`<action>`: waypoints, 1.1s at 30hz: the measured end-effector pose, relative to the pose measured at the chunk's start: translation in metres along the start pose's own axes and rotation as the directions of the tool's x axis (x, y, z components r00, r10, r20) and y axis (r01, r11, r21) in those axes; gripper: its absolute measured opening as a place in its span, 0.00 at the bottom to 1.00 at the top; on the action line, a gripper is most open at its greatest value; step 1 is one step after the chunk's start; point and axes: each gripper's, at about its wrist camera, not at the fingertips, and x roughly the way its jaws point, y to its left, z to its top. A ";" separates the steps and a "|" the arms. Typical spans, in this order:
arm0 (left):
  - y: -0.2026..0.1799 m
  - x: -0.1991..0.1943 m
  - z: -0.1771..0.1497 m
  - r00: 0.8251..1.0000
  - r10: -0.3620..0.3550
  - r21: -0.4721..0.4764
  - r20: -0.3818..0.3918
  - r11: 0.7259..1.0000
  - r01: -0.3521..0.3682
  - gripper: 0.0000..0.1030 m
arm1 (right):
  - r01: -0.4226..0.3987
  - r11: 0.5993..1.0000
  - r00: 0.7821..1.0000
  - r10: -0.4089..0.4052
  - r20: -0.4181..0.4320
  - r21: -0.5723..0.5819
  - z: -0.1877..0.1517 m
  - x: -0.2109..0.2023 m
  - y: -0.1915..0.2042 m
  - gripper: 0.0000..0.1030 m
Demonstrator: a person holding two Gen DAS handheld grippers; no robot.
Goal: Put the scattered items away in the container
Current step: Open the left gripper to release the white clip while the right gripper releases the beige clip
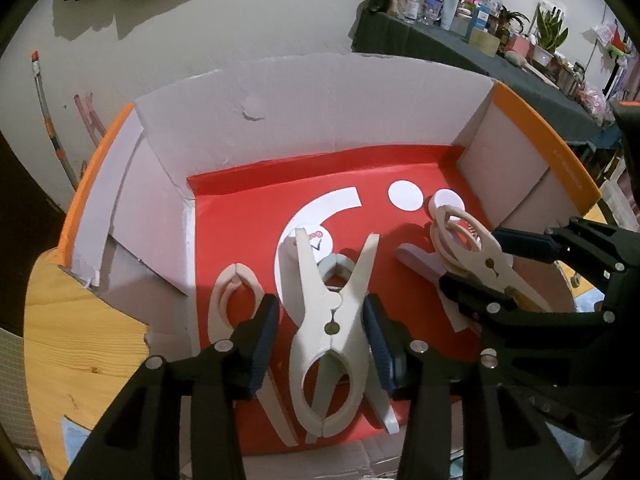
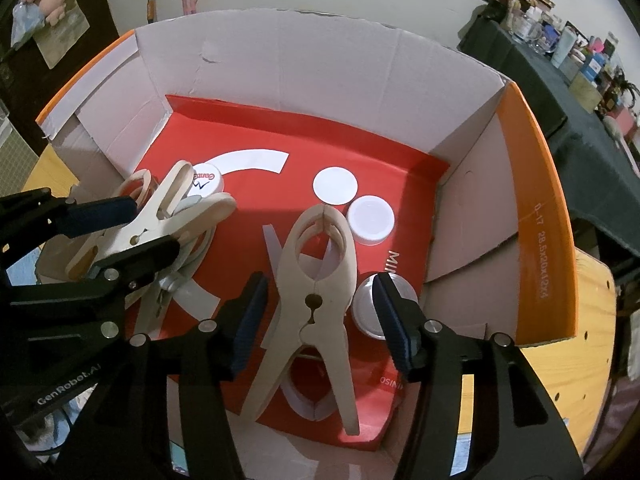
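Observation:
A white cardboard box (image 1: pixel 320 100) (image 2: pixel 280 80) with orange rims and a red floor holds several large clamps and caps. My left gripper (image 1: pixel 322 320) (image 2: pixel 132 232) stands open over the box floor. A cream clamp (image 1: pixel 332 320) (image 2: pixel 152 216) lies between its pads, which do not press it. My right gripper (image 2: pixel 320 284) (image 1: pixel 496 268) is open too, astride a second cream clamp (image 2: pixel 316 300) (image 1: pixel 480 248) with gaps on both sides. A white cap (image 2: pixel 370 220) (image 1: pixel 446 202), a printed cap (image 2: pixel 206 184) (image 1: pixel 316 240) and a metal lid (image 2: pixel 368 308) also rest inside.
The box stands on a wooden table (image 1: pixel 80 340) (image 2: pixel 580 320). More clamps lie under and beside the left gripper, one cream (image 1: pixel 236 296), one lilac (image 1: pixel 420 264). A dark-clothed table (image 1: pixel 460 40) crowded with bottles stands at the back right.

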 end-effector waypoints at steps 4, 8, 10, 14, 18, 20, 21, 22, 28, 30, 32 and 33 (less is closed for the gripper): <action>0.001 -0.004 0.000 1.000 0.010 -0.003 0.016 1.000 -0.010 0.51 | -0.005 1.000 1.000 0.005 0.009 0.005 -0.001 -0.002 -0.001 0.54; 0.002 -0.010 0.000 0.999 0.032 -0.002 0.038 0.999 -0.032 0.55 | -0.011 1.000 1.000 0.011 0.016 0.010 0.001 -0.005 -0.002 0.55; 0.002 -0.013 0.000 0.998 0.044 0.000 0.050 0.999 -0.044 0.57 | -0.014 1.000 1.000 0.013 0.017 0.009 0.001 -0.006 -0.002 0.56; 0.002 -0.020 0.001 0.996 0.060 0.002 0.072 0.998 -0.060 0.60 | -0.011 1.000 1.000 0.010 0.023 0.011 -0.001 -0.009 -0.001 0.59; 0.002 -0.025 -0.001 0.994 0.063 -0.001 0.085 0.998 -0.064 0.64 | 0.064 0.998 0.996 -0.065 0.054 0.010 0.000 -0.015 -0.002 0.78; 0.003 -0.027 -0.001 0.994 0.060 -0.007 0.091 0.998 -0.060 0.65 | 0.038 0.999 0.998 -0.039 0.054 0.026 0.001 -0.017 -0.007 0.78; 0.003 -0.028 -0.001 0.994 0.058 -0.008 0.094 0.998 -0.058 0.66 | 0.029 0.999 0.998 -0.030 0.057 0.031 0.001 -0.018 -0.008 0.78; 0.003 -0.029 -0.001 0.994 0.059 -0.008 0.096 0.998 -0.058 0.66 | 0.027 0.999 0.998 -0.029 0.060 0.030 0.001 -0.020 -0.009 0.78; 0.002 -0.033 -0.002 0.992 0.072 -0.007 0.105 0.997 -0.072 0.67 | 0.032 0.999 0.997 -0.034 0.068 0.029 0.002 -0.021 -0.009 0.78; 0.002 -0.034 -0.002 0.991 0.077 -0.009 0.107 0.997 -0.076 0.69 | 0.036 0.999 0.997 -0.039 0.071 0.031 0.001 -0.022 -0.009 0.78; 0.003 -0.036 -0.002 0.990 0.078 -0.013 0.114 0.997 -0.077 0.72 | 0.035 0.999 0.996 -0.038 0.078 0.037 -0.001 -0.024 -0.008 0.78; 0.003 -0.038 -0.002 0.990 0.079 -0.017 0.120 0.997 -0.078 0.73 | 0.033 0.999 0.996 -0.036 0.081 0.040 0.000 -0.024 -0.007 0.78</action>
